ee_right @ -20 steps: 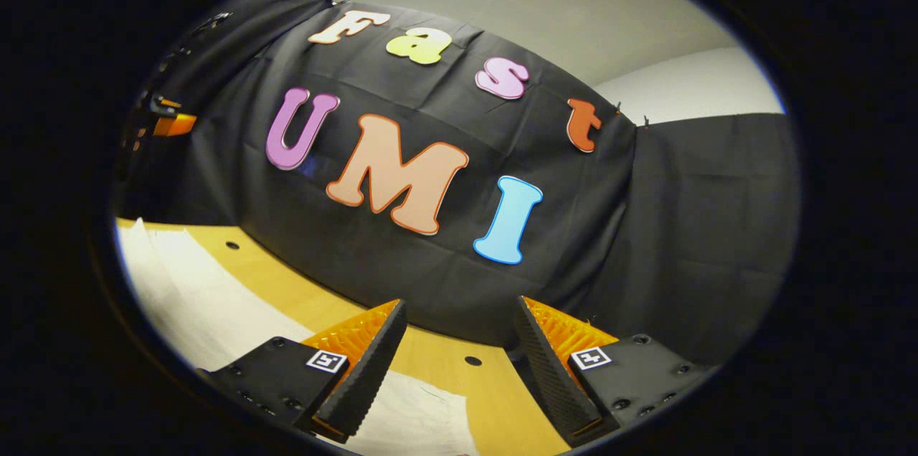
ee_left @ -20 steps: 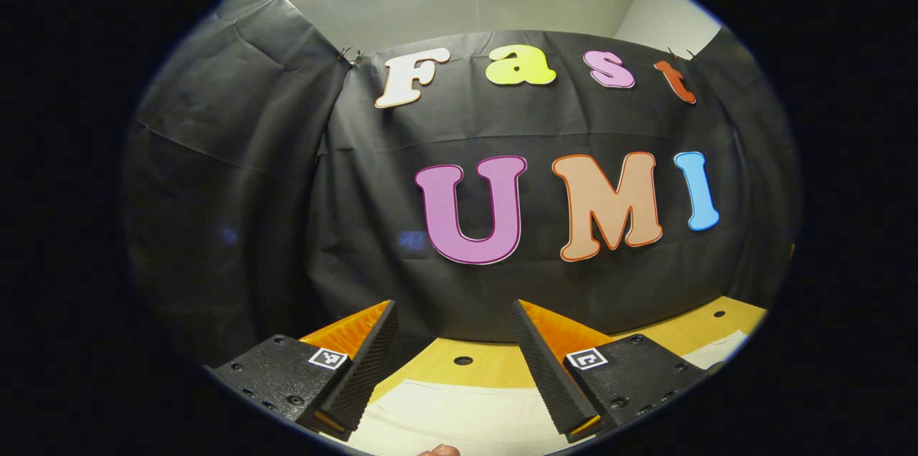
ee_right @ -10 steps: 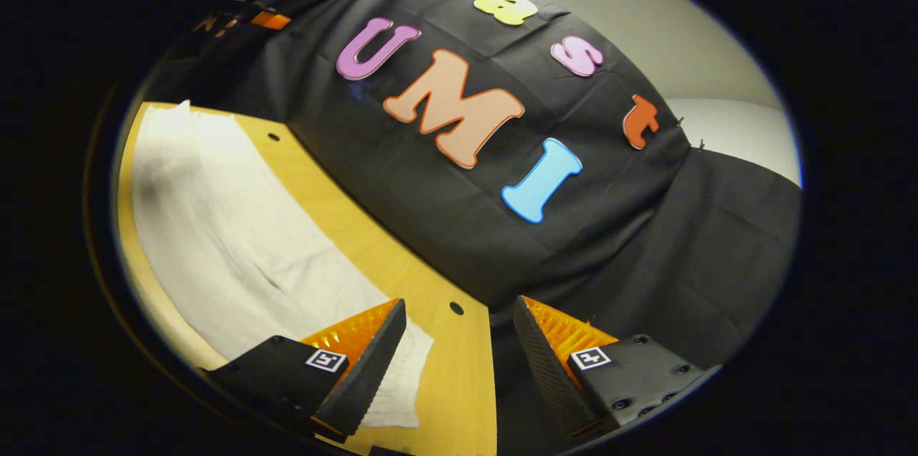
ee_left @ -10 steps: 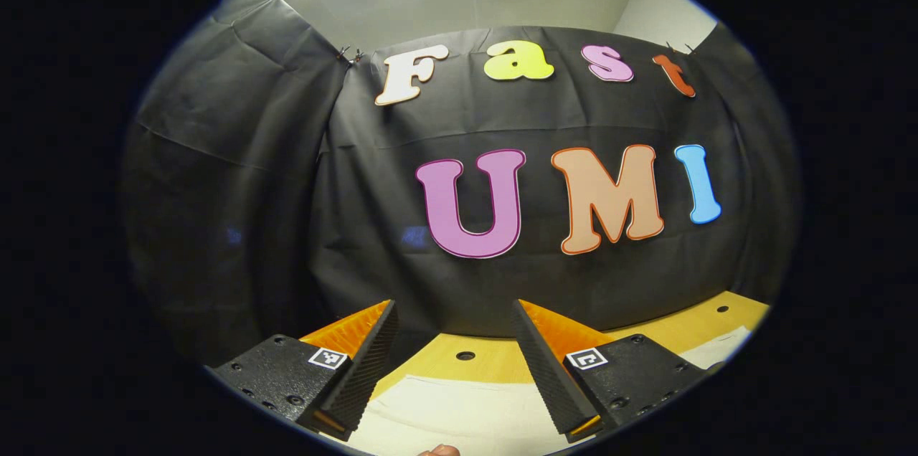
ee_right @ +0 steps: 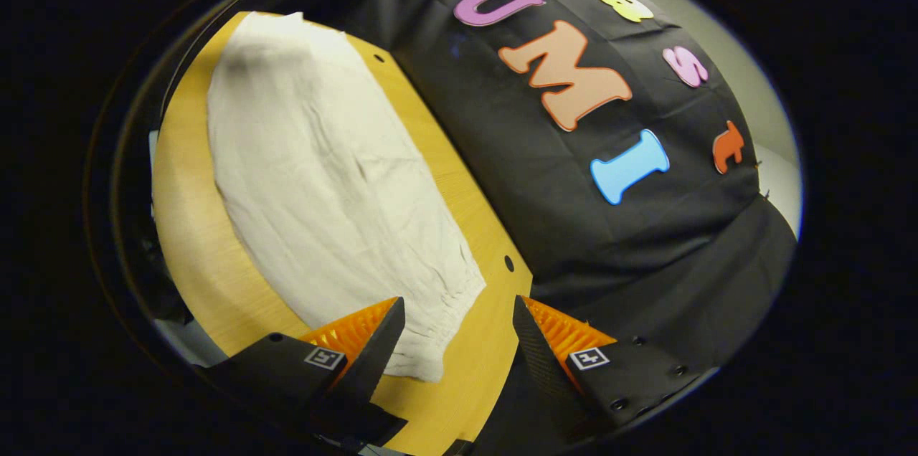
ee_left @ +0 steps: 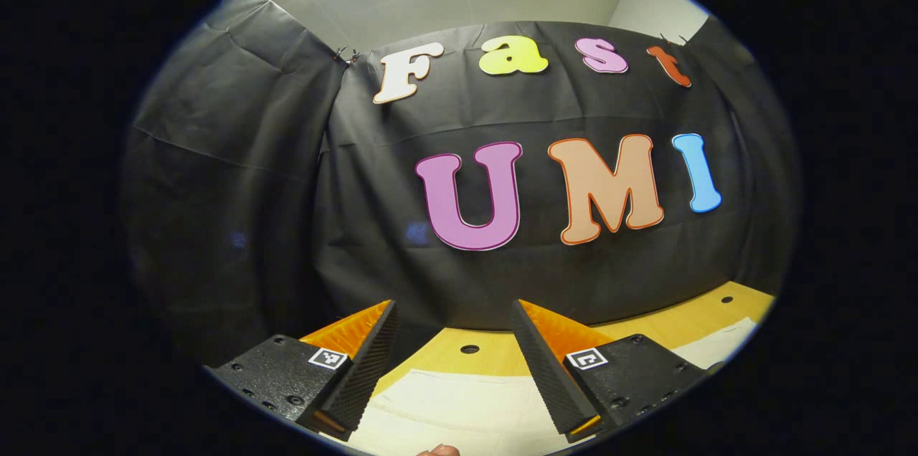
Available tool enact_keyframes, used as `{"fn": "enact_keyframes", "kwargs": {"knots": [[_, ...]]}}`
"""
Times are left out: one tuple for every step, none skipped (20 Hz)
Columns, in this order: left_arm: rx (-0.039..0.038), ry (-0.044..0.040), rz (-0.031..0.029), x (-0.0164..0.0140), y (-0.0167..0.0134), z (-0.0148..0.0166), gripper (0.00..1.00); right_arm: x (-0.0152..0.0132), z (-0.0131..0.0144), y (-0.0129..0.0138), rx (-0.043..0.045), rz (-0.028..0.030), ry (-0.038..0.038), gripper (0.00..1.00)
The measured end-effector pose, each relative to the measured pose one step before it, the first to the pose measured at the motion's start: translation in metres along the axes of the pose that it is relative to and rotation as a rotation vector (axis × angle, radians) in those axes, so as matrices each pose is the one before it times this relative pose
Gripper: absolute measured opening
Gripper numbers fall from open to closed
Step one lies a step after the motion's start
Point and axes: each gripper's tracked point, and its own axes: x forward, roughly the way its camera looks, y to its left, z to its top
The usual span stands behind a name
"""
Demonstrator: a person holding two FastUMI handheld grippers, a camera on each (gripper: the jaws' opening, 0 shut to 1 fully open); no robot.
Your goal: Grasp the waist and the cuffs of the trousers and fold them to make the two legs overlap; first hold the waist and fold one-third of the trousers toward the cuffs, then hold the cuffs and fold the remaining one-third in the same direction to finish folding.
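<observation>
- in the right gripper view the trousers (ee_right: 323, 176) lie flat on the wooden bench (ee_right: 186, 226), a pale cream strip running from 11 o'clock down to 6 o'clock, one end near the far edge of the bench, the other end just ahead of the tongs.
- the right tongs (ee_right: 455, 338) are released, jaws spread with nothing between them, hovering above the near end of the trousers; that end's gathered edge shows between the two fingers, toward the 7 o'clock one.
- the black cloth wall (ee_right: 574, 226) hangs along the bench's far side, from 12 to 4 o'clock.
- in the left gripper view the left tongs (ee_left: 455, 341) are also released, empty, pointed level at the wall (ee_left: 237, 176).
- below them at 6 o'clock, a pale stretch of the trousers (ee_left: 459, 406) rests on the bench (ee_left: 495, 355); more pale cloth shows at 4 o'clock.
</observation>
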Motion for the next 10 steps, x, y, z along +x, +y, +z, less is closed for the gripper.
{"fn": "enact_keyframes", "kwargs": {"knots": [[0.00565, 0.00442, 0.00275, -0.00064, 0.00107, -0.00112, 0.92, 0.00123, -0.00478, 0.00752, -0.02523, 0.02508, 0.00611, 0.98], [0.00461, 0.00273, 0.00292, -0.00093, 0.00149, -0.00244, 0.94, 0.00192, -0.00505, 0.00625, -0.02113, 0.02244, 0.00832, 0.98], [0.00407, 0.00227, 0.00218, -0.00061, 0.00132, -0.00034, 0.94, 0.00189, -0.00424, 0.00656, -0.01331, 0.02652, 0.00918, 1.0], [0.00453, 0.00305, 0.00245, -0.00137, 0.00153, -0.00212, 0.92, 0.00282, -0.00404, 0.00666, -0.01302, 0.02493, 0.01254, 1.0], [0.00513, 0.00358, 0.00287, 0.00006, 0.00124, -0.00125, 0.92, 0.00136, -0.00423, 0.00883, -0.01656, 0.02385, 0.01061, 1.0], [0.00385, 0.00356, 0.00384, -0.00021, 0.00212, -0.00121, 0.92, 0.00175, -0.00462, 0.00831, -0.02038, 0.02054, 0.00986, 0.98], [0.00206, 0.00336, 0.00326, 0.00002, 0.00158, -0.00187, 0.94, 0.00114, -0.00389, 0.00815, -0.01636, 0.02376, 0.00865, 0.98], [0.00227, 0.00376, 0.0036, 0.00001, 0.00206, -0.00196, 0.94, 0.00038, -0.0052, 0.00647, -0.01592, 0.01827, 0.00828, 0.98], [0.00484, 0.00374, 0.00327, 0.00131, -0.00027, -0.00016, 0.94, 0.00148, -0.00193, 0.00687, -0.01535, 0.0158, 0.00635, 0.98], [0.00536, 0.00169, 0.00397, 0.00024, 0.00086, -0.00197, 0.94, 0.00108, -0.00278, 0.0041, -0.01468, 0.01318, 0.00732, 0.98]]}}
